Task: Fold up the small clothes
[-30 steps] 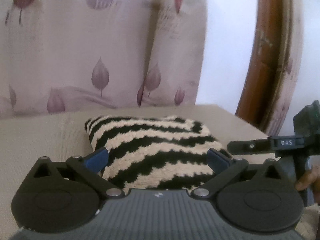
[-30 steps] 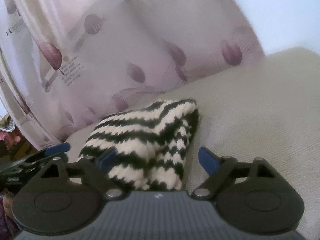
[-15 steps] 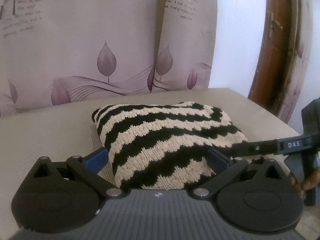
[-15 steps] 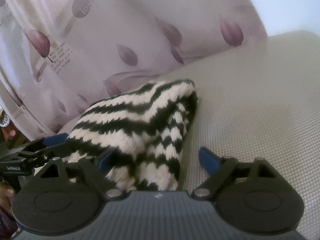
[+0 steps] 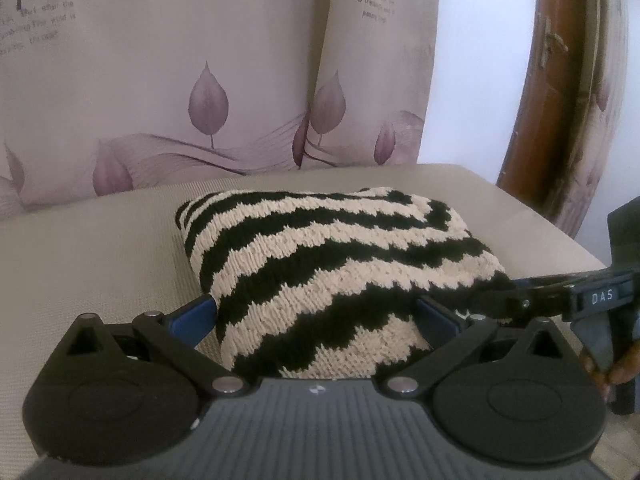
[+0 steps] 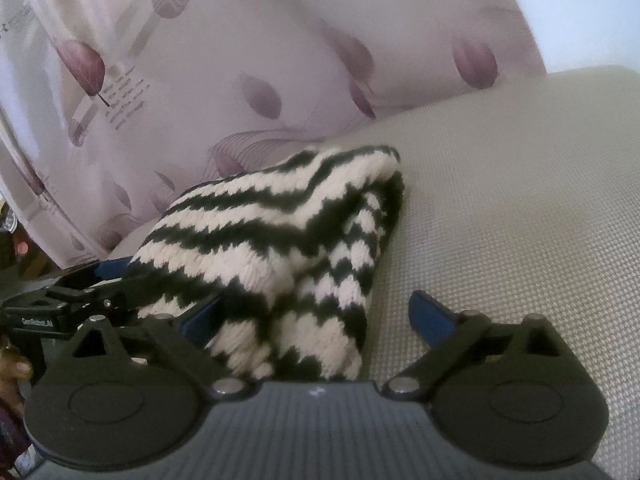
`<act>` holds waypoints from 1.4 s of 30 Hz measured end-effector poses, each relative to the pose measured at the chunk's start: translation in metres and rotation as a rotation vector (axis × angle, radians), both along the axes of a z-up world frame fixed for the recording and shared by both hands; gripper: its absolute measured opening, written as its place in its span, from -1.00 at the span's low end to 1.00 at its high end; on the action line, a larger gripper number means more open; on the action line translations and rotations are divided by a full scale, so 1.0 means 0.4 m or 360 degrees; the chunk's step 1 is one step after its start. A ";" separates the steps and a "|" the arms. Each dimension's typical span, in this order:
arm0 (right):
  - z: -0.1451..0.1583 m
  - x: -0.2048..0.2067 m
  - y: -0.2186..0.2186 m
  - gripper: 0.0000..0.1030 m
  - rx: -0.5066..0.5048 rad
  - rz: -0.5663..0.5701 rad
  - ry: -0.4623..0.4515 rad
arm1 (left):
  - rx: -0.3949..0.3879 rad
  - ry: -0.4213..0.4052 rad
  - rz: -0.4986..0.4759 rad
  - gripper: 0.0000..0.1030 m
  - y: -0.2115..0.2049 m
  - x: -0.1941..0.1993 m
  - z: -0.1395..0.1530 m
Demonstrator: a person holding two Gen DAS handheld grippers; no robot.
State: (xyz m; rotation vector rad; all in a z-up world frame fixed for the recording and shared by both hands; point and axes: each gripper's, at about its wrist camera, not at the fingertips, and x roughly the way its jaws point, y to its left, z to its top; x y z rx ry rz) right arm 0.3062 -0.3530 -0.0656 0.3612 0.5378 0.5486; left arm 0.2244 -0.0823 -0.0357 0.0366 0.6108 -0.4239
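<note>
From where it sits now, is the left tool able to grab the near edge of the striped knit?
Probably yes. The left tool is open, with the striped knit bulging between its blue fingers. Nothing blocks it; the right tool only reaches in at the knit's right side.

A knitted garment [image 5: 328, 264] is patterned in wavy black and cream stripes (the black reads slightly greenish from the right wrist view). The cushioned surface [image 5: 92, 256] beneath is plain beige with a fine weave. The curtain [image 5: 180, 72] is pale pink, printed with mauve leaves, thin swirling lines and grey lettering. The left gripper [image 5: 316, 316] is black with blue fingertips, as is the right gripper [image 6: 316, 312]. A brown wooden frame [image 5: 540, 92] is seen.
</note>
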 end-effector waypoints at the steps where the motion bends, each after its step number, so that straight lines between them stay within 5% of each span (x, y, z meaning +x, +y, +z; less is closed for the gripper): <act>1: 0.000 0.001 -0.001 0.94 0.0006 0.0007 0.0002 | -0.0012 0.0015 -0.0005 1.00 0.002 0.005 -0.003; 17: 0.000 0.001 -0.002 0.94 0.0028 0.0086 0.0006 | -0.0164 0.0105 -0.0103 1.00 0.039 0.043 -0.034; 29: -0.016 0.044 -0.059 0.94 0.0303 0.0190 0.0116 | -0.0666 0.0327 -0.0195 1.00 0.148 0.101 -0.091; 33: -0.011 0.061 -0.040 0.95 0.0273 0.0262 0.0119 | -0.0838 0.0415 -0.0199 1.00 0.172 0.124 -0.125; 42: -0.009 0.102 -0.049 0.98 0.0350 0.0388 0.0168 | -0.0974 0.0523 -0.0297 1.00 0.202 0.171 -0.130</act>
